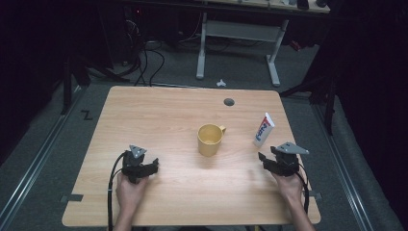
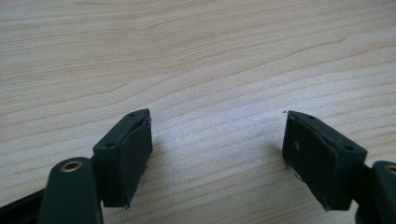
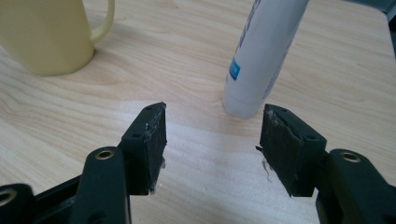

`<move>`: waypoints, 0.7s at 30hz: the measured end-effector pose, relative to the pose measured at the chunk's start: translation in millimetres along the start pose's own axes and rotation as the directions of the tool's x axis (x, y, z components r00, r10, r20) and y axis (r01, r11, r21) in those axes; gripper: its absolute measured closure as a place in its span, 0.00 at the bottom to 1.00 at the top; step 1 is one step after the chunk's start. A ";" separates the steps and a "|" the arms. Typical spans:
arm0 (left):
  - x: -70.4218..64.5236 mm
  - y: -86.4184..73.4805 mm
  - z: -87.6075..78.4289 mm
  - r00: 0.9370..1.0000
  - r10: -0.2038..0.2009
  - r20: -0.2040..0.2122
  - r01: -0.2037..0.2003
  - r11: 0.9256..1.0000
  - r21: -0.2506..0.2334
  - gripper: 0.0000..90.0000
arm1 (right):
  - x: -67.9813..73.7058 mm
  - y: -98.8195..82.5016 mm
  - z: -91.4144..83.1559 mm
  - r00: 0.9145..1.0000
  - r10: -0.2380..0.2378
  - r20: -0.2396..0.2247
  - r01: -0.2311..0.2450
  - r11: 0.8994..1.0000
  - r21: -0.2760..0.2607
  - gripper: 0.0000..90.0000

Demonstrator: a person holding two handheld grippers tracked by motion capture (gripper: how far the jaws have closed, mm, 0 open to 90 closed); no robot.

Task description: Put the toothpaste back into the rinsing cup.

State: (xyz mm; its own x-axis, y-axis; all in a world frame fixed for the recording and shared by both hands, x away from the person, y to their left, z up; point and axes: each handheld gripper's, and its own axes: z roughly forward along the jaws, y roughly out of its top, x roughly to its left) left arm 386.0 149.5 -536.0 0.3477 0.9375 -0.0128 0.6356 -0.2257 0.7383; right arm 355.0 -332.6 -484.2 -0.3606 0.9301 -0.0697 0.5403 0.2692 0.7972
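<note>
Right gripper view showed your right gripper [image 3: 212,140], jaws apart and empty, just short of the upright toothpaste tube [image 3: 264,56].

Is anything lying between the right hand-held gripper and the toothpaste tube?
Nothing: bare wood separates the right hand-held gripper from the upright toothpaste tube in the right gripper view.

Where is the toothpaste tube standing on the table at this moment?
In the high view the toothpaste tube stands cap-down on the right part of the table, right of the yellow mug and just beyond the right gripper.
</note>
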 end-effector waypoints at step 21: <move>-0.1 0.0 0.0 1.000 0.000 0.000 0.000 1.000 0.000 0.27 | -18.0 23.9 0.8 0.992 0.111 -0.055 -0.114 0.991 -0.066 0.49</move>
State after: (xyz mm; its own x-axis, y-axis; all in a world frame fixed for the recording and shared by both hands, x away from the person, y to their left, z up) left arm 386.0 149.4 -536.0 0.3476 0.9376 -0.0126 0.6357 -0.2258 0.7382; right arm 375.0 -342.7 -464.4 -0.3395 0.9392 0.0521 0.5270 0.1441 0.8376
